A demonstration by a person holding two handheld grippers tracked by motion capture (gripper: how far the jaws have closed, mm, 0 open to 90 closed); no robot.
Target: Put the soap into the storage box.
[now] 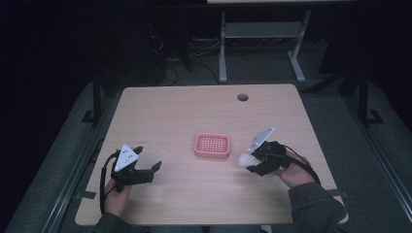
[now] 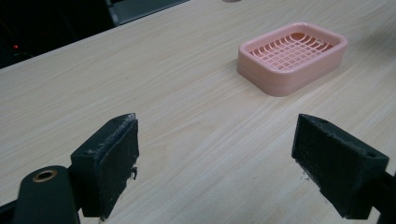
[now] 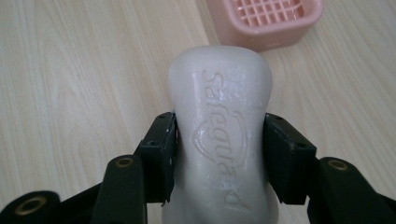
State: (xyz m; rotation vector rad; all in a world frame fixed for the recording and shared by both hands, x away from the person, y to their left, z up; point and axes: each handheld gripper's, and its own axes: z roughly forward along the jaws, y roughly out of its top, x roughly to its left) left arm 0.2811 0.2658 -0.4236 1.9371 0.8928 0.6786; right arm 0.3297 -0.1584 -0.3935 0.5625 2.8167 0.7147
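Soap (image 3: 219, 140), a pale bar with a shield mark and lettering pressed into its top face, sits clamped between the jaws of the right gripper (image 3: 219, 156), one black pad against each long side. In the high view the bar (image 1: 244, 158) shows as a white lump at the front of that gripper (image 1: 253, 162), right of centre in the frame; whether it is lifted clear of the tabletop (image 1: 184, 111) cannot be told from here. Just beyond its far end, at the top of the right gripper view, lies the pink soap dish (image 3: 266, 18) with a slatted grid inside; in the high view the dish (image 1: 212, 146) rests at the middle of the frame, near the bar but apart from it.

The step in hand looks like the carry: the bar is gripped and pointed toward the dish, not yet over it. The next move probably calls for bringing the bar above the grid, lining its long axis with the long side of the dish, lowering it flat, and only then spreading the jaws. The bar looks wet or waxy, so it may slip if the hold loosens early.

The left gripper (image 1: 145, 170), at lower left of the high view, has its jaws wide apart with nothing between them; its own view looks across bare wood toward the dish (image 2: 292, 58) at upper right.
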